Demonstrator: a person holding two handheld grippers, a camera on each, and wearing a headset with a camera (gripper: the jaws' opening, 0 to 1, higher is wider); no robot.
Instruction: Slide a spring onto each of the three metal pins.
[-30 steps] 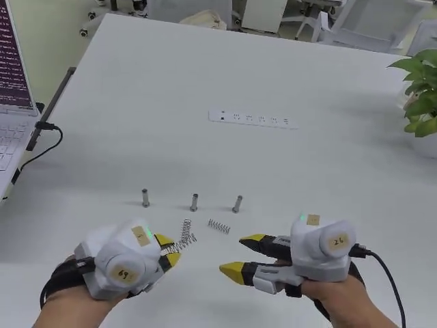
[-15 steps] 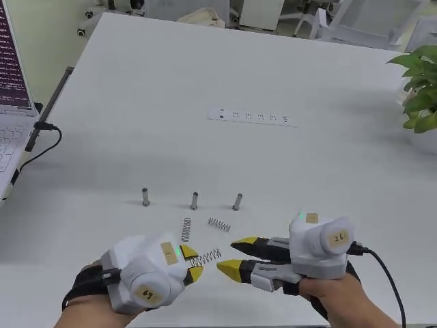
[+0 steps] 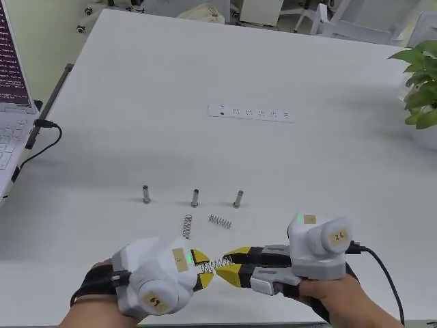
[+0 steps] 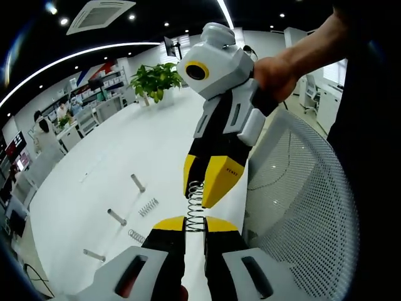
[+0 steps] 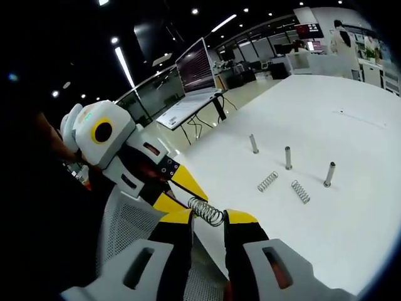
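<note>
Left claw [image 3: 202,269] is clenching one end of a spring [image 3: 217,263], holding it above the table [image 3: 307,171] near its front edge; right claw [image 3: 231,264] is straddling the other end, and I cannot tell whether it is gripping. Two loose springs [image 3: 219,221] are lying just beyond, in front of three upright metal pins [image 3: 195,198]

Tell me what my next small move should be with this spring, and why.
Probably close the right gripper firmly on the spring. The left gripper holds one end, and the right jaws stand either side of the other end, though I can't tell if they pinch yet. A two-ended grip would let you aim it at a bare pin.
</note>
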